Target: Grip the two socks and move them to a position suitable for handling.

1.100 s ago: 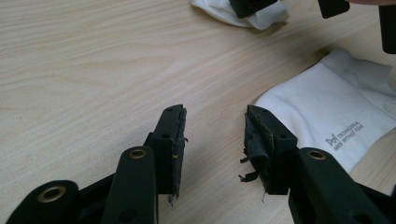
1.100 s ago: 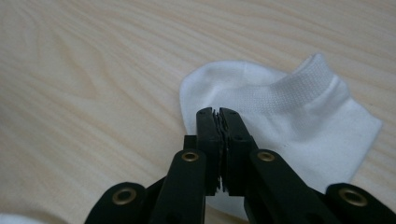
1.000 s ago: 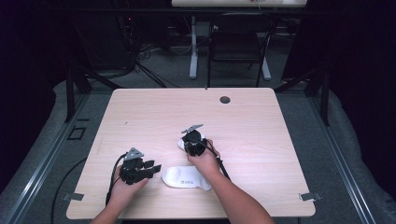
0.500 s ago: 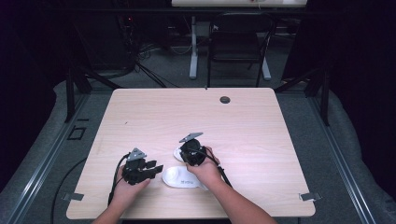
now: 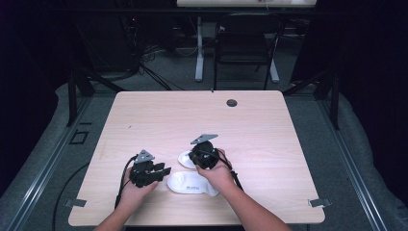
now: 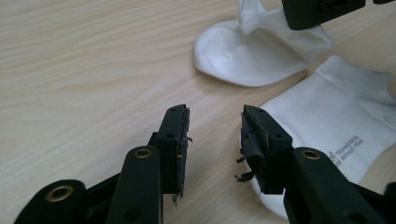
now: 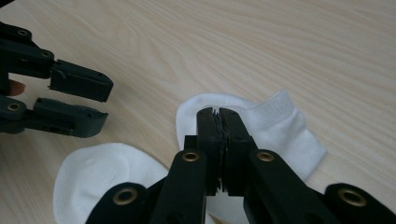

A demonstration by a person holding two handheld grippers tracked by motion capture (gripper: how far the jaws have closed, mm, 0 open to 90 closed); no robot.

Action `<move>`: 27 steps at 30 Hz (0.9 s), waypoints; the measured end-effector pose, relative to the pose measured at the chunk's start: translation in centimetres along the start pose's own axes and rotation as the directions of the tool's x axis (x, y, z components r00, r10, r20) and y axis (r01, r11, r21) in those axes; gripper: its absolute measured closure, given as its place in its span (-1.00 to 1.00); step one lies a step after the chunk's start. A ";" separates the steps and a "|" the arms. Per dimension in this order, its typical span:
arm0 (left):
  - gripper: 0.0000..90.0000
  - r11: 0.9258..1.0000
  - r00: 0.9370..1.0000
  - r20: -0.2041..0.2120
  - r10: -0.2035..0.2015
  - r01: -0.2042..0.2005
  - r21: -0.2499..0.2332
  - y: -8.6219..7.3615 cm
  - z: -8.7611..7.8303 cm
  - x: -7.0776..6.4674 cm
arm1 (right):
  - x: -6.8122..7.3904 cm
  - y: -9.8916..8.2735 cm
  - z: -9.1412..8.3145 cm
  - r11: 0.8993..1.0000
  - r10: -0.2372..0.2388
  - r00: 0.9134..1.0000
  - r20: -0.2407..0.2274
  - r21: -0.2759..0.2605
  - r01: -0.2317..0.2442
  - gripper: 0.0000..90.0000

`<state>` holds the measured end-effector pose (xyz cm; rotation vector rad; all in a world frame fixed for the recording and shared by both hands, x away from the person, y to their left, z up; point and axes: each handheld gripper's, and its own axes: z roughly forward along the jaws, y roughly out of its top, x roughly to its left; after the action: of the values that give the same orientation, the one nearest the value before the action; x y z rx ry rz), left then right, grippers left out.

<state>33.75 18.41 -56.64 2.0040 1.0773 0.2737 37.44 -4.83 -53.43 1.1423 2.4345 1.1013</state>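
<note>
Right now the right gripper (image 7: 218, 116) is pinching its jaws tight together on a bit of cloth from the far sock (image 7: 261, 126), and the left gripper view is showing that white cloth pulled up into a little peak under it. This sock is lying on the table (image 5: 269, 125), just beside the near sock (image 5: 192, 184), which is lying flat by the person's right hand (image 5: 216, 173). It looks like the two socks are being brought together into a pair.

Next to it, the left gripper (image 6: 212, 128) is holding its jaws apart, and they have just been closing a little. Nothing is between them yet; they are hanging over bare wood, with the edge of the near sock (image 6: 336, 135) touching the side of one jaw.

To do this step well, the right gripper should be keeping its grip firm while lifting the far sock slowly, so the cloth is not slipping out. The left gripper should be sliding over the edge of the near sock before closing, and it should be grabbing only that one. Both should be moving gently, so the socks are not bunching up.
</note>
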 end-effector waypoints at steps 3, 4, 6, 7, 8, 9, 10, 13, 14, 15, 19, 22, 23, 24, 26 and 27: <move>0.38 1.000 1.000 0.000 0.006 -0.006 -0.005 0.7 0.7 0.1 | -0.3 0.1 -0.4 1.000 0.003 1.000 0.002 -0.017 -0.003 0.96; 0.38 1.000 1.000 0.007 -0.015 0.015 -0.013 0.9 1.0 0.1 | -0.3 0.1 -0.5 1.000 0.011 1.000 0.001 -0.022 -0.011 0.96; 0.40 1.000 1.000 0.012 -0.029 0.029 -0.009 1.4 1.6 0.2 | -0.6 0.1 -0.9 1.000 0.011 1.000 0.004 -0.028 -0.011 0.96; 0.41 1.000 1.000 0.014 -0.028 0.028 -0.010 1.6 1.8 0.2 | -0.8 0.0 -1.1 0.999 0.014 1.000 0.003 -0.030 -0.014 0.96; 0.42 1.000 1.000 0.015 -0.026 0.026 -0.007 1.9 2.1 0.2 | -1.0 0.0 -1.2 0.999 0.021 1.000 0.000 -0.039 -0.021 0.96; 0.42 1.000 1.000 0.015 -0.026 0.026 -0.016 2.1 2.4 0.1 | -1.1 -0.1 -1.4 0.999 0.020 1.000 0.002 -0.038 -0.020 0.96; 0.42 1.000 0.999 0.018 -0.027 0.027 -0.013 2.3 2.7 0.0 | -1.3 -0.1 -1.6 0.999 0.022 1.000 0.001 -0.043 -0.022 0.96; 0.46 1.000 1.000 0.017 -0.006 0.006 0.002 2.9 3.5 -0.5 | -1.7 -0.3 -1.8 0.998 0.029 1.000 0.003 -0.050 -0.028 0.96; 0.47 1.000 1.000 0.016 -0.002 0.002 0.000 3.1 3.7 -0.6 | -1.8 -0.4 -1.9 0.998 0.036 0.999 0.005 -0.058 -0.036 0.96; 0.49 1.000 1.000 0.016 0.005 -0.005 -0.002 3.3 3.8 -0.8 | -1.9 -0.5 -1.9 0.998 0.040 0.999 0.003 -0.057 -0.040 0.96; 0.57 0.999 0.999 0.009 0.034 -0.034 0.013 3.8 4.7 -1.3 | -2.1 -0.8 -2.1 0.998 0.042 0.999 0.007 -0.055 -0.042 0.96; 0.66 0.998 0.999 0.015 0.043 -0.044 0.038 3.9 5.5 -1.7 | -2.2 -0.9 -2.2 0.997 0.047 0.999 0.004 -0.068 -0.047 0.96; 0.69 0.998 0.999 0.019 0.050 -0.051 0.048 4.0 5.7 -1.8 | -2.2 -0.9 -2.3 0.996 0.052 0.999 0.005 -0.066 -0.051 0.96; 0.70 0.998 0.999 0.017 0.048 -0.048 0.049 4.0 5.9 -1.9 | -2.3 -1.0 -2.3 0.996 0.051 0.999 0.005 -0.070 -0.051 0.96; 0.76 0.997 0.999 0.015 0.052 -0.053 0.061 4.0 6.3 -1.9 | -2.4 -1.0 -2.4 0.996 0.049 0.999 0.004 -0.069 -0.049 0.96; 0.79 0.996 0.998 0.022 0.053 -0.054 0.075 4.1 6.4 -1.9 | -2.4 -1.1 -2.4 0.996 0.054 0.999 0.003 -0.075 -0.054 0.96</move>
<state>38.32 12.13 -57.30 2.1005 1.0361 0.2439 37.24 -8.31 -52.76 1.1925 2.3503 1.1934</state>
